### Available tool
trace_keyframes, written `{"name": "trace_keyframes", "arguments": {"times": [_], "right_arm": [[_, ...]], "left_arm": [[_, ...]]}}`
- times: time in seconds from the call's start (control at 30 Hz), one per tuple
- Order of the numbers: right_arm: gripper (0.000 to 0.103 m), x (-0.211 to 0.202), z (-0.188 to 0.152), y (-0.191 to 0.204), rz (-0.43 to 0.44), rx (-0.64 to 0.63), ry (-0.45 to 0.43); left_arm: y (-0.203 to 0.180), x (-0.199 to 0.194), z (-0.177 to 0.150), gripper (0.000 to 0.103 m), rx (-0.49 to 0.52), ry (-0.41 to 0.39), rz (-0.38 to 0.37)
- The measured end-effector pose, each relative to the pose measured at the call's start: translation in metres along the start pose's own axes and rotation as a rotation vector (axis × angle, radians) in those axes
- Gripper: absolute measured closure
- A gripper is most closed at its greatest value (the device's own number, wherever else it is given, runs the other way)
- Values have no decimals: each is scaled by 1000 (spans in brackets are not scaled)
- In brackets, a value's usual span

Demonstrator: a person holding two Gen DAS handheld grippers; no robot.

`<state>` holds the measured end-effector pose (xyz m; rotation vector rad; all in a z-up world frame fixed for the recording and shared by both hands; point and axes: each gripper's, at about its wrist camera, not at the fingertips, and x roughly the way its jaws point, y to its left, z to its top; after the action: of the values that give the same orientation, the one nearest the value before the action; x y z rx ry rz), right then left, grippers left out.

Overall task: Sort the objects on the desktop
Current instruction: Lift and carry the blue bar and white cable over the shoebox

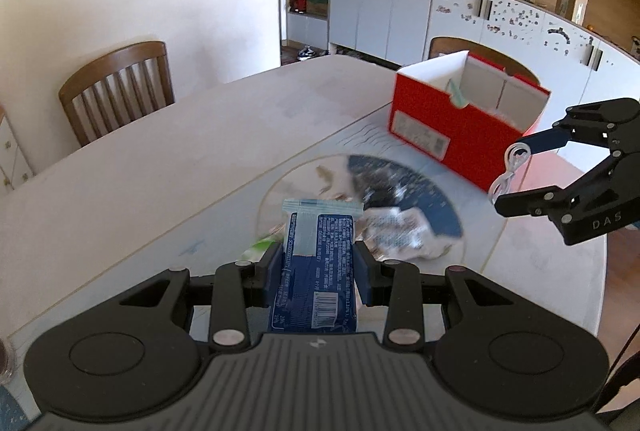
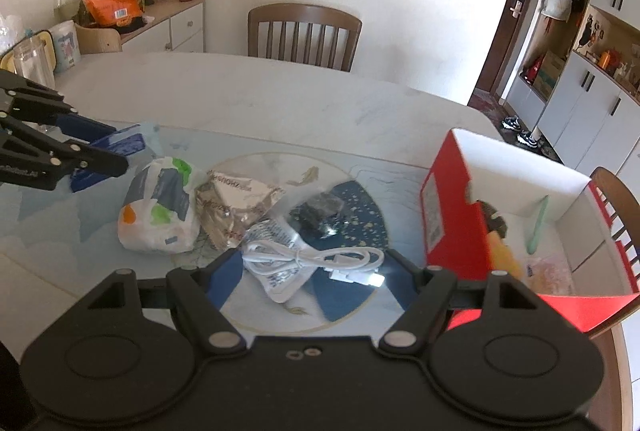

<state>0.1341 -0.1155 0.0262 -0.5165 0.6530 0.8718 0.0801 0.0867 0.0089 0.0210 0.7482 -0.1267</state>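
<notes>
My left gripper (image 1: 318, 263) is shut on a blue and white packet (image 1: 316, 283) with a barcode, held above the table. From the right wrist view it shows at the left edge (image 2: 116, 155). My right gripper (image 2: 314, 263) is shut on a coiled white USB cable (image 2: 312, 257), which spans the gap between its wide-set fingers. The left wrist view has that gripper (image 1: 506, 175) in the air beside the red box (image 1: 460, 123), with the cable (image 1: 510, 167) between its tips. The open red box (image 2: 452, 215) stands at the right with several items inside.
On the round blue placemat (image 2: 360, 223) lie a white printed plastic bag (image 2: 160, 207), a silver foil wrapper (image 2: 232, 207), a black item in clear wrap (image 2: 320, 211) and a crumpled white packet (image 2: 280, 279). A wooden chair (image 2: 304, 35) stands behind the table, a glass jar (image 2: 34, 65) at far left.
</notes>
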Motion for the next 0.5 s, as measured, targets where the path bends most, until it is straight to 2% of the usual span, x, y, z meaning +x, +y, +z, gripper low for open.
{"name": "trace_keyframes", "arguments": {"times": [0.5], "right_arm": [[27,-22,4,-83,29,67,-20]], "left_arm": [[-58,23,56,68,31,-3,-28]]}}
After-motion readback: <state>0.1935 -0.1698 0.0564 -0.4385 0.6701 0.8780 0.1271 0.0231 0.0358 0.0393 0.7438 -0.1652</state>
